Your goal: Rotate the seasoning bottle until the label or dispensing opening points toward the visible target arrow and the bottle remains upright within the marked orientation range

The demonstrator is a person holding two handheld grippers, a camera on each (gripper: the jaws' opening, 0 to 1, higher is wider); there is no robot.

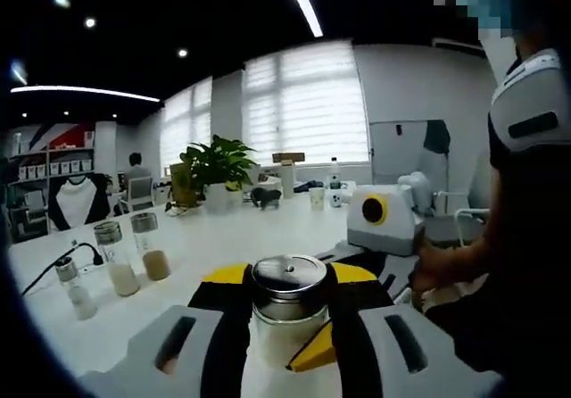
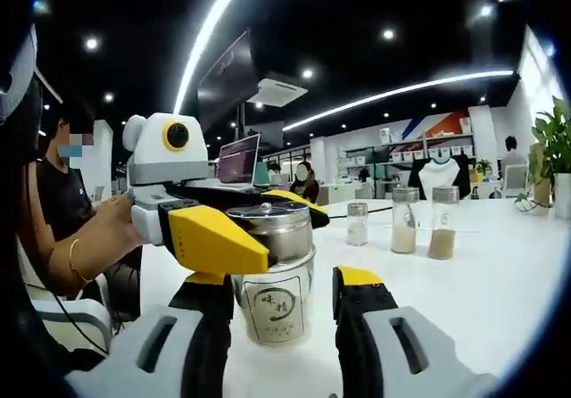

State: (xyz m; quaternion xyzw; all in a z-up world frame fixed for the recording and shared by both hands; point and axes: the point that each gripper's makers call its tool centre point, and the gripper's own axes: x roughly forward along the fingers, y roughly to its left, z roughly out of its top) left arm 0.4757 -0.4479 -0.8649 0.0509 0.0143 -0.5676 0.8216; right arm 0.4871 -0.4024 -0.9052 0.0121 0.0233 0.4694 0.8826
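Note:
A glass seasoning bottle (image 1: 287, 304) with a metal lid stands upright on the white table (image 1: 205, 237). In the right gripper view its paper label (image 2: 272, 309) faces the camera. My left gripper (image 1: 287, 277) has its yellow-tipped jaws pressed to both sides of the lid, shut on the bottle. The same left gripper (image 2: 259, 228) reaches in from the left in the right gripper view. My right gripper (image 2: 281, 313) stands open around the lower bottle (image 2: 277, 277), with a small gap at the right jaw. One of its yellow fingertips (image 1: 310, 355) shows low beside the glass.
Three small seasoning jars (image 1: 116, 257) stand in a row on the table, also visible as jars (image 2: 404, 219) to the right. A black cable (image 1: 62, 262) lies near them. A potted plant (image 1: 216, 168) and cups sit farther back. A person (image 1: 526, 202) stands close by.

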